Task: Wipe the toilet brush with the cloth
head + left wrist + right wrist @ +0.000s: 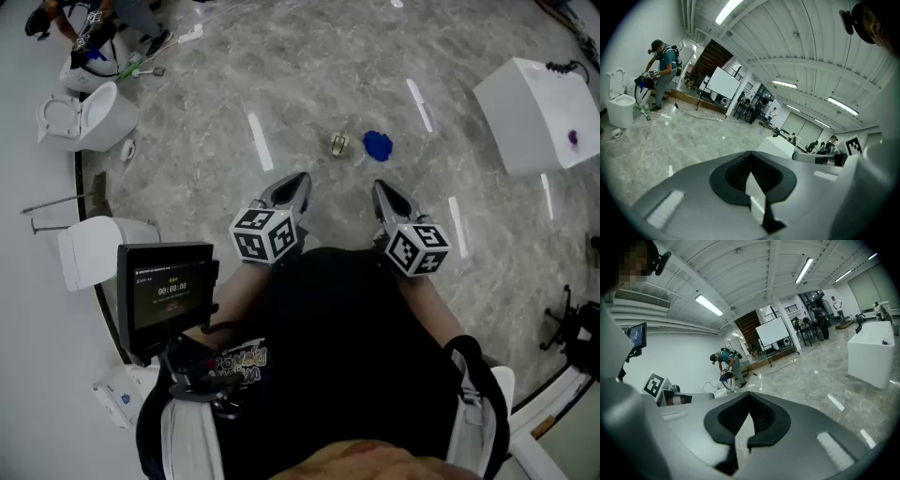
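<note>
Both grippers: left gripper (301,178) and right gripper (380,187), jaws pressed together, empty;
Floor (309,66): blue cloth (378,144) lying ahead of them

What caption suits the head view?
Left gripper and right gripper, both shut and empty, held above a grey floor with a blue cloth ahead.

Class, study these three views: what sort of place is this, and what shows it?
Probably a large indoor lab or training hall, not a real bathroom: a white ceramic toilet stands on an open grey marble-patterned floor, with a free-standing whiteboard beyond.
</note>
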### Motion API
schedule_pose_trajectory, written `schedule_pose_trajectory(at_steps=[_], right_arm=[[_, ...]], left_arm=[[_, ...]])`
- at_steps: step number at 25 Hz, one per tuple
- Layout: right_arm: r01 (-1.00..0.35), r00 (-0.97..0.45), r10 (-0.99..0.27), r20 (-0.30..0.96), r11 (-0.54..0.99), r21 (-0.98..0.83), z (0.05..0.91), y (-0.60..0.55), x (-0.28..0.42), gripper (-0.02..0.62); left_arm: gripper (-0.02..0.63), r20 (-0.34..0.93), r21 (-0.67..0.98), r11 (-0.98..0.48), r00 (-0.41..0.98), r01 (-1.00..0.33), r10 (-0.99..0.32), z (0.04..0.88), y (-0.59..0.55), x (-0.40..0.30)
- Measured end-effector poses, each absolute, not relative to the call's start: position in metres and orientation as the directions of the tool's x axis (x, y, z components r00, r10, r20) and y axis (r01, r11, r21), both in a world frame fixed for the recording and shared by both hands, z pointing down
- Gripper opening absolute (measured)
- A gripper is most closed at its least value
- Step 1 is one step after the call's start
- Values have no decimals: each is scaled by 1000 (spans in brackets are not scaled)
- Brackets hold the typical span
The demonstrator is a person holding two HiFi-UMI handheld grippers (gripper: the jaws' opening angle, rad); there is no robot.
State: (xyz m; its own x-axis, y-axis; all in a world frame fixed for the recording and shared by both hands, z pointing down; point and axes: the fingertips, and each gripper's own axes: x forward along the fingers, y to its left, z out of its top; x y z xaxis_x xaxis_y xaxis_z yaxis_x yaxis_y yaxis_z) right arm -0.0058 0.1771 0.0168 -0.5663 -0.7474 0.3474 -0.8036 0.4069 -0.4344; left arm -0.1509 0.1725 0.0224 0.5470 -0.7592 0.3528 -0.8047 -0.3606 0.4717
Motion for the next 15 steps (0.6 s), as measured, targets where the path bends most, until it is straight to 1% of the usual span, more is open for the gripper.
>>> schedule_pose_trajectory(at_steps=[15], right_arm=[[-803,-571,-742,351,414,-429,17,175,-6,0]], left_arm=[[3,351,475,-356,544,-805,-762,22,171,-151]])
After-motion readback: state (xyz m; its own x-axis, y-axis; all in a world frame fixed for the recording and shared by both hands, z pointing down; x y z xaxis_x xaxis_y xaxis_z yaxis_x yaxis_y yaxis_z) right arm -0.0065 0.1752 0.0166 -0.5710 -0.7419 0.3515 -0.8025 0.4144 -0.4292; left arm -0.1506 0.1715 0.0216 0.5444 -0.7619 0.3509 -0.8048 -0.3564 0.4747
